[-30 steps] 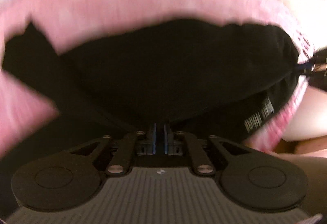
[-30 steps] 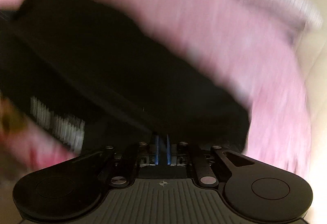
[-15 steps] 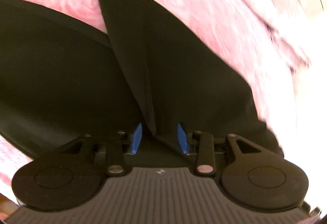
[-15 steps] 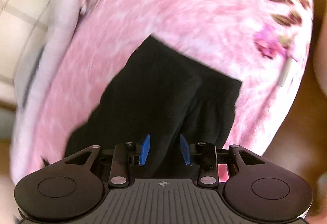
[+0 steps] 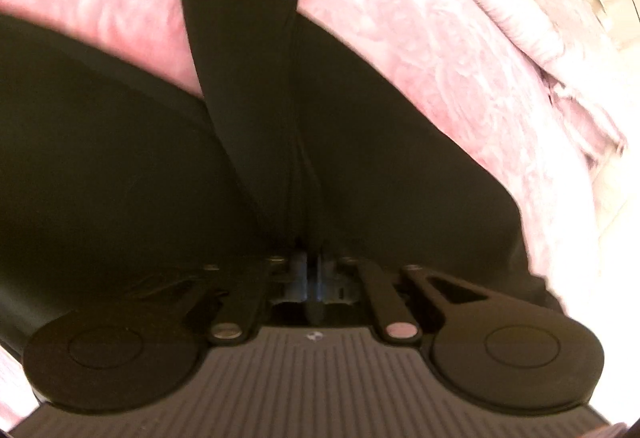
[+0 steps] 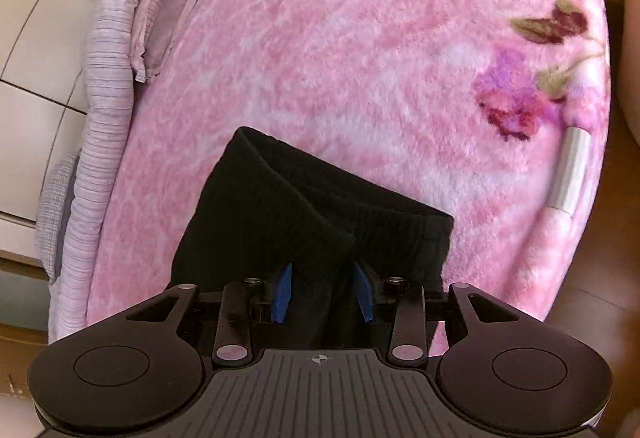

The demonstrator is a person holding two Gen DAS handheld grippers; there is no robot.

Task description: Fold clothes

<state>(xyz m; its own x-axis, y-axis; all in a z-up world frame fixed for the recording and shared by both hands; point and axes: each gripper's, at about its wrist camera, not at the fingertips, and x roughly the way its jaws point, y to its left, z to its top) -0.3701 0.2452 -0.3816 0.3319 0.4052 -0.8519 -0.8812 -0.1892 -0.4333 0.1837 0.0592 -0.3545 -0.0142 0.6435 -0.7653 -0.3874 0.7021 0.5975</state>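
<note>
A black garment [image 5: 120,158] lies on a pink blanket [image 5: 420,38] and fills most of the left wrist view, with one narrow black strip [image 5: 240,18] running to the top. My left gripper [image 5: 312,278] is shut on a ridge of this cloth, which converges into the jaws. In the right wrist view the black garment [image 6: 280,206] shows a ribbed band along its far edge. My right gripper [image 6: 323,292] sits over that end. Its blue pads [image 6: 282,290] stand apart and are closing, with a fold of the black cloth between them.
The pink blanket [image 6: 360,58] has a flower print at the right and a white label [image 6: 572,166] at its edge. Lilac striped bedding [image 6: 108,78] runs along the left, beside cream panels [image 6: 36,38]. Wooden floor [image 6: 588,278] shows at the lower right.
Both grippers let go of the cloth, rolled and came lower. The left jaws opened around a fold and have shut on it. The right pads have narrowed around the cloth since half a second ago.
</note>
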